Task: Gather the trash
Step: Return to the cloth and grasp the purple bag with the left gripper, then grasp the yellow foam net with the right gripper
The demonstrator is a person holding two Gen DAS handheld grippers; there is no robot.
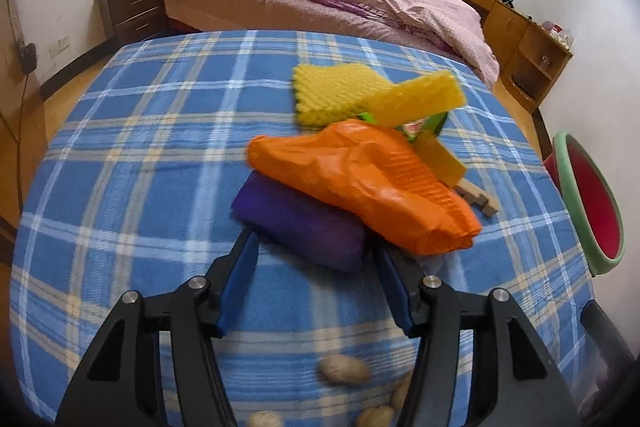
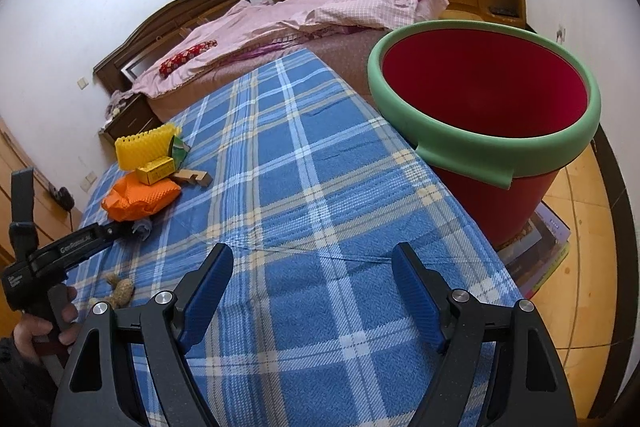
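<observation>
Left tool (image 1: 314, 251), jaws spread, straddles the near edge of a purple bag (image 1: 300, 227) beneath an orange bag (image 1: 360, 179) on the plaid counter (image 1: 140, 147). Likely soft, light, crumpling: pinch a fold. Right tool (image 2: 312, 267) released; bucket (image 2: 484, 131) right.

Left tool (image 1: 314, 247) open, fingers flanking purple bundle (image 1: 300, 227). Orange bag (image 1: 360, 175) lies atop it. Peanuts (image 1: 344, 371) on plaid worktop (image 1: 140, 147).
</observation>
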